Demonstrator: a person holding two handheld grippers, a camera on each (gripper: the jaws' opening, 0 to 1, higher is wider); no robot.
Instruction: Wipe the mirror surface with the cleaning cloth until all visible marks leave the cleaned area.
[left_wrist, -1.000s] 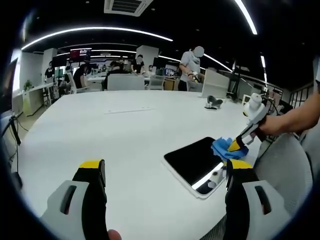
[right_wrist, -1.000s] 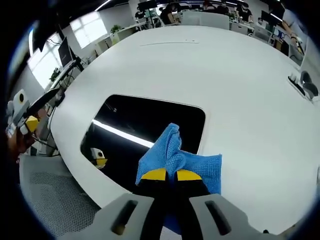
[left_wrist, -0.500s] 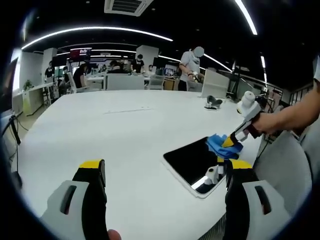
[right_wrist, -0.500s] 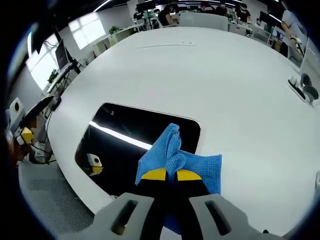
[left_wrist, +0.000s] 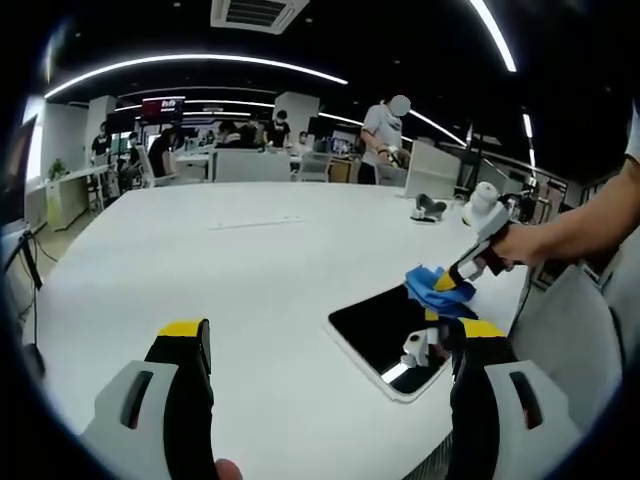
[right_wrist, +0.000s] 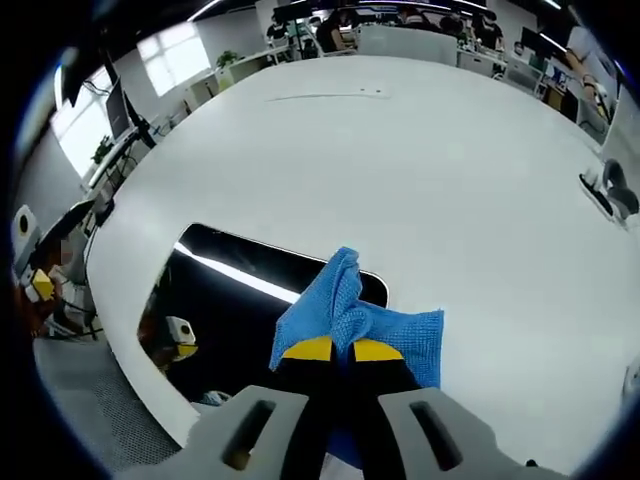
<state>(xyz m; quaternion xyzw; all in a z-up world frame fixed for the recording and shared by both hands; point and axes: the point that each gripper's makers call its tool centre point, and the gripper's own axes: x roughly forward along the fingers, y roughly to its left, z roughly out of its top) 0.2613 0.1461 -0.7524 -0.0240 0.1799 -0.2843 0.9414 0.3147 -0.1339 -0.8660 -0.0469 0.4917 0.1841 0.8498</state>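
A rectangular mirror (left_wrist: 385, 333) with a white rim lies flat near the edge of the white table (left_wrist: 240, 270); its glass reflects the dark ceiling. My right gripper (right_wrist: 332, 350) is shut on a blue cleaning cloth (right_wrist: 350, 320), which hangs over the mirror (right_wrist: 220, 320) at its far right corner. In the left gripper view the right gripper (left_wrist: 462, 277) comes in from the right with the blue cloth (left_wrist: 432, 290) at the mirror's far corner. My left gripper (left_wrist: 325, 335) stands open above the table, left of the mirror, nothing between its jaws.
A small dark object (left_wrist: 428, 207) lies far across the table. Thin marks or papers (left_wrist: 255, 221) sit mid-table. Grey mesh chairs (left_wrist: 575, 340) stand by the table edge. People work at desks in the background.
The right gripper with the cloth has travelled from the mirror's near-right part toward its far corner. The left gripper has stayed put.
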